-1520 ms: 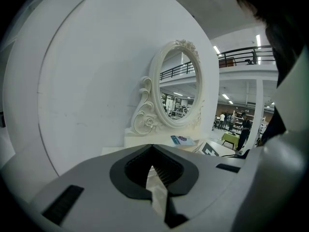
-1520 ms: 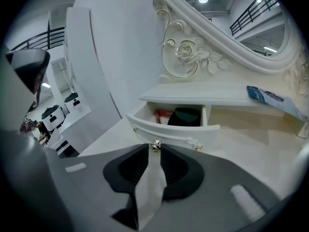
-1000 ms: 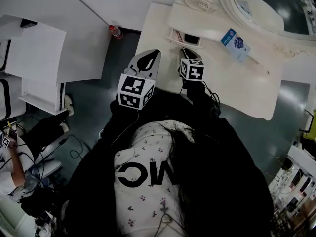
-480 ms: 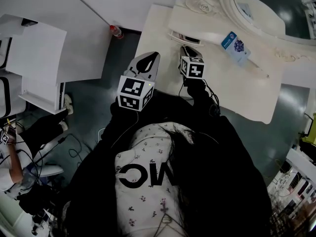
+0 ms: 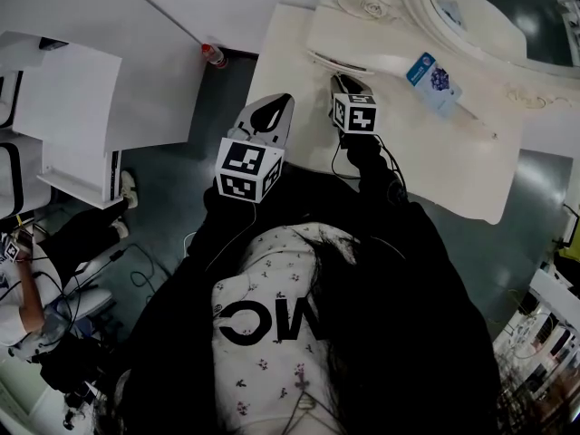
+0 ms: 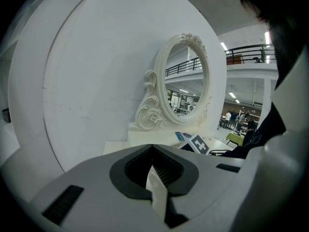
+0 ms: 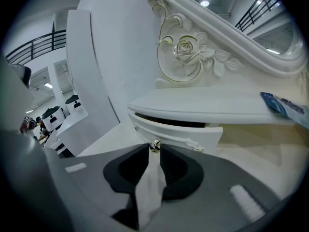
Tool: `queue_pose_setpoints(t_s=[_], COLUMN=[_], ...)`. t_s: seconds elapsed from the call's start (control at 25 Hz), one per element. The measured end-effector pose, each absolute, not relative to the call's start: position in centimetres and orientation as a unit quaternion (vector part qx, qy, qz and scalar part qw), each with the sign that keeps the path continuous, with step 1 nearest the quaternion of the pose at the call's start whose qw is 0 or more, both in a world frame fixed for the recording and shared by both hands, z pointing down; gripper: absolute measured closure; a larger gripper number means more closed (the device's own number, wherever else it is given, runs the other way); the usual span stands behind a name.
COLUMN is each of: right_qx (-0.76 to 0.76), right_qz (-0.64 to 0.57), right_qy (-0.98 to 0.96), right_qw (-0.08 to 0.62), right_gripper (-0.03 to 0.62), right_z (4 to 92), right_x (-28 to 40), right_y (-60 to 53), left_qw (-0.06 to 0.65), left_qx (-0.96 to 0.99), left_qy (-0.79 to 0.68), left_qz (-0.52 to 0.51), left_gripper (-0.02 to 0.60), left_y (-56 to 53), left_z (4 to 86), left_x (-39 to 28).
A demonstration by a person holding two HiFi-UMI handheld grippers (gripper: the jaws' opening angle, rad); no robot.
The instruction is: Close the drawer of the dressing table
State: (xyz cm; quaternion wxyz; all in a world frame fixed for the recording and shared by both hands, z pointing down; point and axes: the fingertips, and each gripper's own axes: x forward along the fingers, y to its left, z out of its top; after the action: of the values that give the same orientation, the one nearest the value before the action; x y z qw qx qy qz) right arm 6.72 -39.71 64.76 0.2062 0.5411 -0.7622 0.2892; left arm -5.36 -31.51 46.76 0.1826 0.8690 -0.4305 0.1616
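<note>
The white dressing table fills the upper right of the head view, with its oval mirror at the back. Its small drawer under the curved shelf is pushed nearly all the way in; only a thin dark gap shows above the drawer front. My right gripper is shut, and its tips rest against the drawer's metal knob. From the head view, this right gripper points at the drawer. My left gripper hangs shut and empty beside the table's left edge, and the left gripper faces the mirror.
A blue packet lies on the shelf right of the drawer. A red-capped bottle stands on the floor by the table's left corner. White panels stand at the left, and a seated person and cables are at the lower left.
The drawer has slid inward from clearly open to almost flush. My right gripper has moved forward with it toward the table. The left gripper has stayed in place.
</note>
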Motion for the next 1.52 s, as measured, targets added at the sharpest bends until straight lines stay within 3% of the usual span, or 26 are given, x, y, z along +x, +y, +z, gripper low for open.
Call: queue_pose_setpoints(t_s=[0.8, 1.0, 1.24, 1.52], right_qx=[0.534, 0.531, 0.539, 0.521], right_qz=[0.252, 0.212, 0.279, 0.287], right_qy=[-0.771, -0.771, -0.765, -0.78], right_qw=[0.237, 0.279, 0.216, 0.193], right_gripper=[0.511, 0.511, 0.511, 0.513], right_z=[64.8, 64.8, 63.9, 61.3], right_x=[7.7, 7.6, 7.5, 6.6], right_y=[-42.4, -42.1, -40.5, -37.0], left_qw=[0.19, 0.191, 0.189, 0.186], left_qx=[0.864, 0.862, 0.862, 0.863], left_qy=[-0.436, -0.439, -0.44, -0.441], left_qz=[0.167, 0.168, 0.168, 0.161], left_gripper=[0.581, 0.581, 0.581, 0.581], left_y=[-30.9, -30.8, -30.5, -30.2], left_z=[47.3, 47.3, 47.3, 47.1], left_x=[-5.6, -6.1, -6.4, -7.0])
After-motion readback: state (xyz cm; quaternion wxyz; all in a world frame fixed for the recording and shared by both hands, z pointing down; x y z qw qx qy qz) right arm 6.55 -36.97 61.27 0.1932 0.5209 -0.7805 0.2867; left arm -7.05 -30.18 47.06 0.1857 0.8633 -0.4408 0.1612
